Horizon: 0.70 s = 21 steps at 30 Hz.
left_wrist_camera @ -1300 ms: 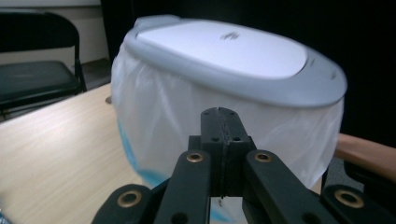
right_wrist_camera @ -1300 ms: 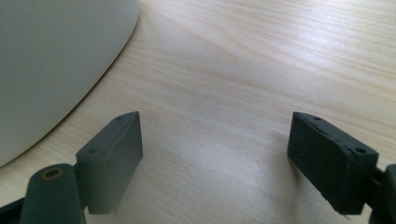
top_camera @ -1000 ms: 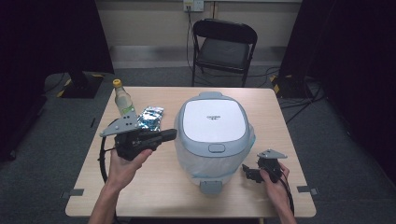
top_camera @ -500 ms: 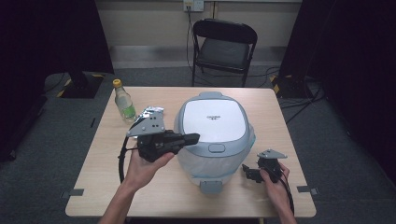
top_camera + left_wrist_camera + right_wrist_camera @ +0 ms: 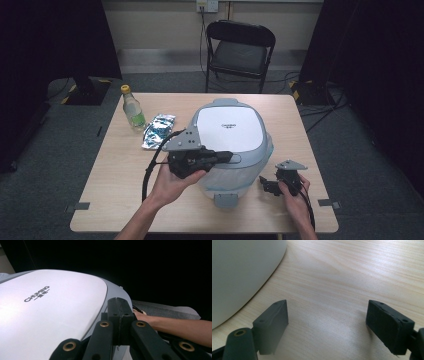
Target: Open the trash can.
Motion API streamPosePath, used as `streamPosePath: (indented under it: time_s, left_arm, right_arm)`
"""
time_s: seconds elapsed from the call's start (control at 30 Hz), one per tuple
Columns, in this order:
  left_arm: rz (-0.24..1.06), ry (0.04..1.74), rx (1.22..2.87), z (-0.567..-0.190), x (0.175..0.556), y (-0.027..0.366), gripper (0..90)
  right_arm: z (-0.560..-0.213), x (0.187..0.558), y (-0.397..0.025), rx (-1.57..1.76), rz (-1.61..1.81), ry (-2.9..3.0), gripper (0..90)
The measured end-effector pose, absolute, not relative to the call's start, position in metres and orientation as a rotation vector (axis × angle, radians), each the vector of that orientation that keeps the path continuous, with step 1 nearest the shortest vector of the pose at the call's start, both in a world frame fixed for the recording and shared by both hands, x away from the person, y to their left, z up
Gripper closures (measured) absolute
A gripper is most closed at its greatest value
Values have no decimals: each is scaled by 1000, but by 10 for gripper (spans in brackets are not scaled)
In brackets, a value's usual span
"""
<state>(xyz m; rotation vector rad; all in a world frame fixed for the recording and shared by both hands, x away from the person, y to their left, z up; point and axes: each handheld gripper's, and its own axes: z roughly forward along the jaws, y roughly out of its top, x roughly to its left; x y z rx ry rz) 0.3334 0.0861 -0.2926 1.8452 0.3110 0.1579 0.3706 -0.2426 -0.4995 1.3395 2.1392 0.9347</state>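
A large white and grey rice cooker (image 5: 230, 132) stands in the middle of the wooden table (image 5: 120, 175), its lid down. My left gripper (image 5: 228, 156) is shut with nothing between its jaws, its tip over the front edge of the lid by the latch. In the left gripper view the closed gripper (image 5: 120, 312) hovers just above the white lid (image 5: 50, 310) marked CHUMING. My right gripper (image 5: 263, 184) rests low on the table to the right of the cooker's base. It is open (image 5: 327, 312) over bare wood, with the cooker's wall (image 5: 239, 272) to its left.
A clear bottle with a yellow cap (image 5: 133, 108) and a shiny foil packet (image 5: 159, 129) sit at the table's left rear. A black folding chair (image 5: 240, 47) stands behind the table. The person's right forearm (image 5: 180, 325) lies beyond the cooker.
My left gripper has swung right, from beside the foil packet to the front of the cooker's lid. The right gripper has stayed where it was.
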Motion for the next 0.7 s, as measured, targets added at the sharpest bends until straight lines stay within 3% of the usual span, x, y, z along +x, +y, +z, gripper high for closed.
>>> streamPosePath:
  time_s: [0.7]
  left_arm:
    - [166,281,1872,-292,332,82,900]
  right_arm:
    - [-500,371,-243,1340,935,2139,171]
